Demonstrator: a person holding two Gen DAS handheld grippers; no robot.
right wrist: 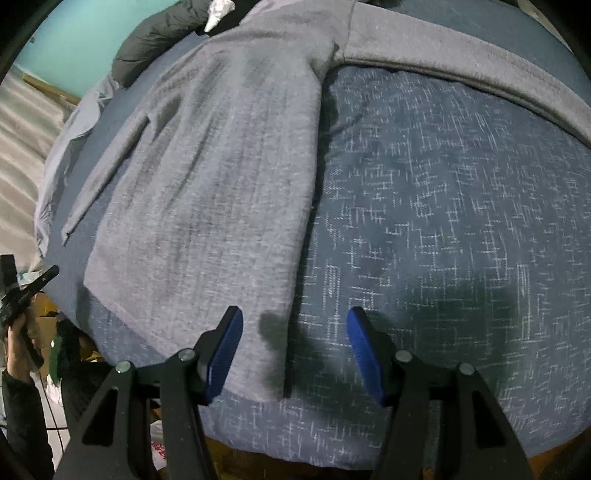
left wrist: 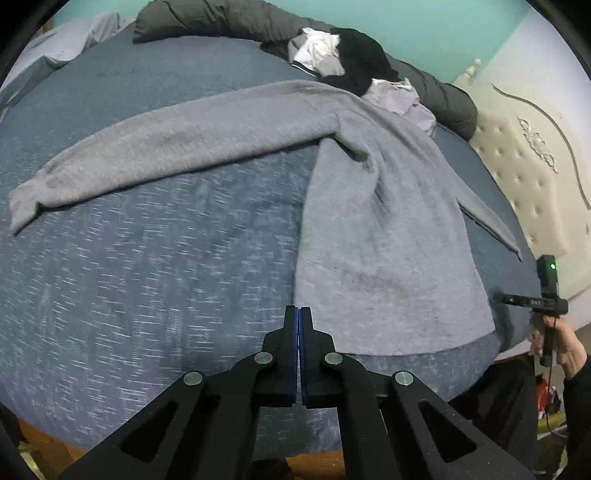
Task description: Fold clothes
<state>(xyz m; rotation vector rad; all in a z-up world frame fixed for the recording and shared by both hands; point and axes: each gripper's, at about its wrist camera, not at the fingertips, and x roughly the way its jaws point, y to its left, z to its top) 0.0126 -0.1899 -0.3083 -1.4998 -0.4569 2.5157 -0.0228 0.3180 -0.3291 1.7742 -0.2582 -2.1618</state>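
A grey sweater (left wrist: 388, 221) lies flat on the blue bed cover (left wrist: 147, 277), its body narrowed with one side folded under. One long sleeve (left wrist: 166, 147) stretches out to the left across the bed. My left gripper (left wrist: 299, 317) hangs just off the sweater's near hem, its blue pads pressed together with nothing between them. In the right wrist view the same sweater (right wrist: 221, 166) fills the left half. My right gripper (right wrist: 295, 332) stands open above the hem's corner, which lies between the fingers, and the pads do not press on it. The sleeve (right wrist: 480, 66) runs along the top right.
A pile of black, white and lilac clothes (left wrist: 351, 55) and a rolled dark duvet (left wrist: 221, 18) lie along the bed's far side. A cream tufted headboard (left wrist: 517, 166) stands at the right. A person's hand (left wrist: 569, 347) shows beyond the bed edge.
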